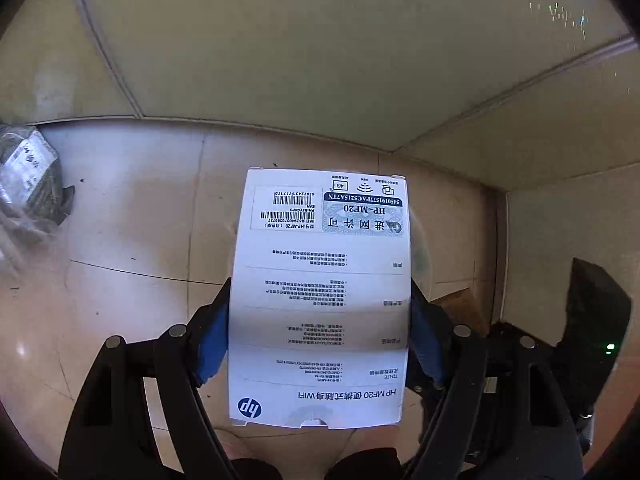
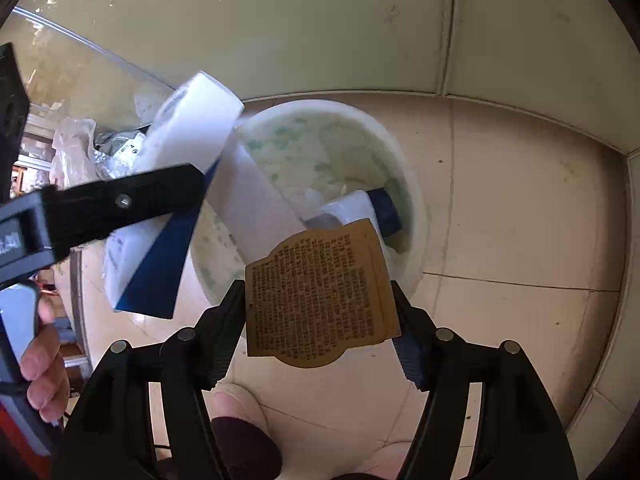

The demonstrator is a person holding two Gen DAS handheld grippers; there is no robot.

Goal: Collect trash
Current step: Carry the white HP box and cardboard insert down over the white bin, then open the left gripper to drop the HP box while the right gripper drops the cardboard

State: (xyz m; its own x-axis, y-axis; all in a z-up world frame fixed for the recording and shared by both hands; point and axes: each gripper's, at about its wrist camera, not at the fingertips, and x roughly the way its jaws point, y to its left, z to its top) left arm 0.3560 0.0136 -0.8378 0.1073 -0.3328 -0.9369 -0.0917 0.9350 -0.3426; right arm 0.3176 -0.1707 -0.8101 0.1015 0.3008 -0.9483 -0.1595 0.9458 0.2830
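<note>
Collection looks partway done, with both grippers loaded over the floor (image 2: 500, 220) and nothing from either yet dropped. The right gripper (image 2: 316, 292) has its jaws set on a brown printed card (image 2: 320, 272), which spans them edge to edge and looks gripped; it hangs over the near rim of the white bin (image 2: 320, 105), which lies at 12 o'clock from it. The left gripper (image 1: 320, 292) has its jaws clamped on the long sides of a white box (image 1: 320, 240); in the right wrist view that box sits at 10 o'clock, tilted over the bin's left rim. One white and blue item (image 2: 360, 208) already lies inside the bin, so at least one piece seems collected. Left to do, by my reading: let go of the card and the box into the bin, then deal with the crumpled bags (image 1: 28, 176) on the floor at 9 o'clock in the left wrist view. Whether other trash lies elsewhere cannot be told.
</note>
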